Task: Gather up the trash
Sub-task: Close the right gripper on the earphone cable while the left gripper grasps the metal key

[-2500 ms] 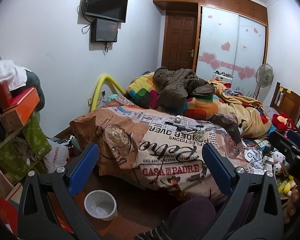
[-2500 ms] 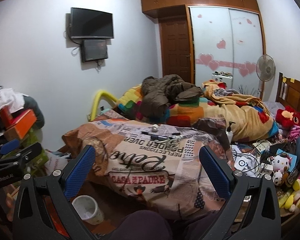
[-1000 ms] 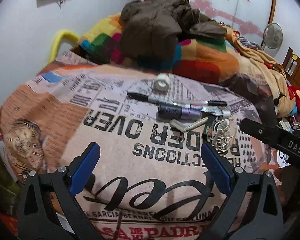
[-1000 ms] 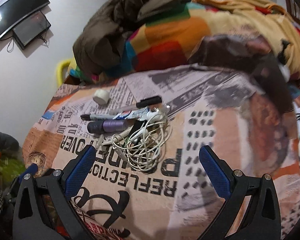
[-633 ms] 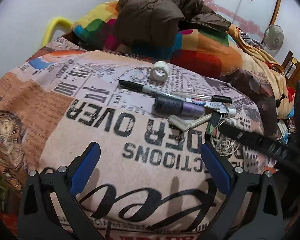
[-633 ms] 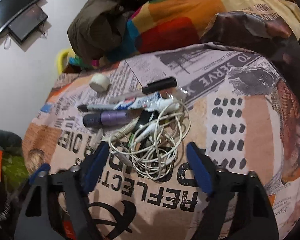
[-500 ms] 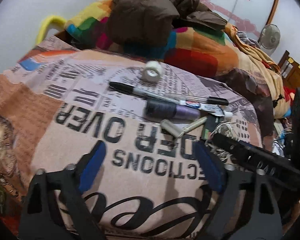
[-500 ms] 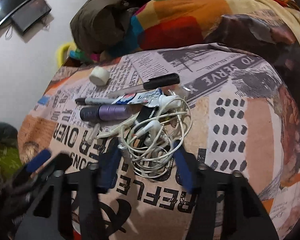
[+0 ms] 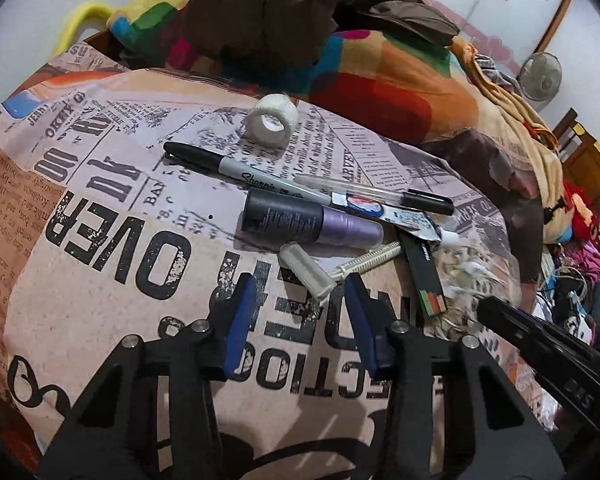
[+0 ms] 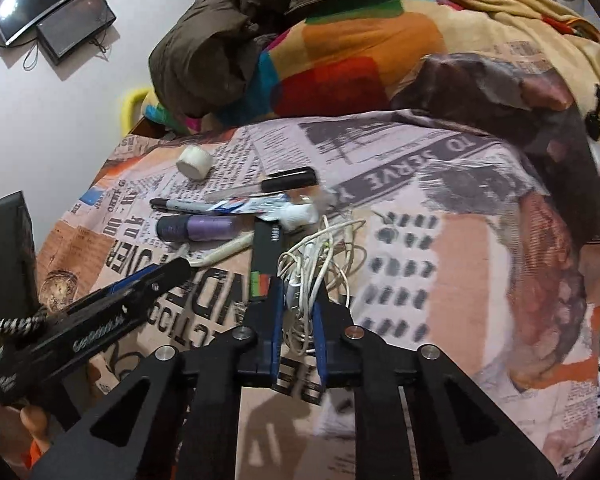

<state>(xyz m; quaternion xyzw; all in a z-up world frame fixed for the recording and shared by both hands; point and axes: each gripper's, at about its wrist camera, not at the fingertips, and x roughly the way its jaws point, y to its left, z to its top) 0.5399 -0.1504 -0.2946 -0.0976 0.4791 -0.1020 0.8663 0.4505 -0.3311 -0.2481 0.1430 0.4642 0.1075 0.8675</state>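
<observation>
Both wrist cameras look steeply down, close over the newsprint-patterned bedspread [image 9: 100, 280], facing the wall and the far end of the bed. The left view sits left of the right one. Both share the purple bottle [image 9: 312, 226] [image 10: 198, 227], marker and tape roll [image 9: 272, 120] [image 10: 195, 163].

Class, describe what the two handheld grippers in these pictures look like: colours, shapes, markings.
Both are matte black frames with triangular cut-outs and silver bolts. The left gripper and right gripper carry blue finger pads. Seen from the right wrist, the left one bears white lettering and a black-and-white braided cord.
</observation>
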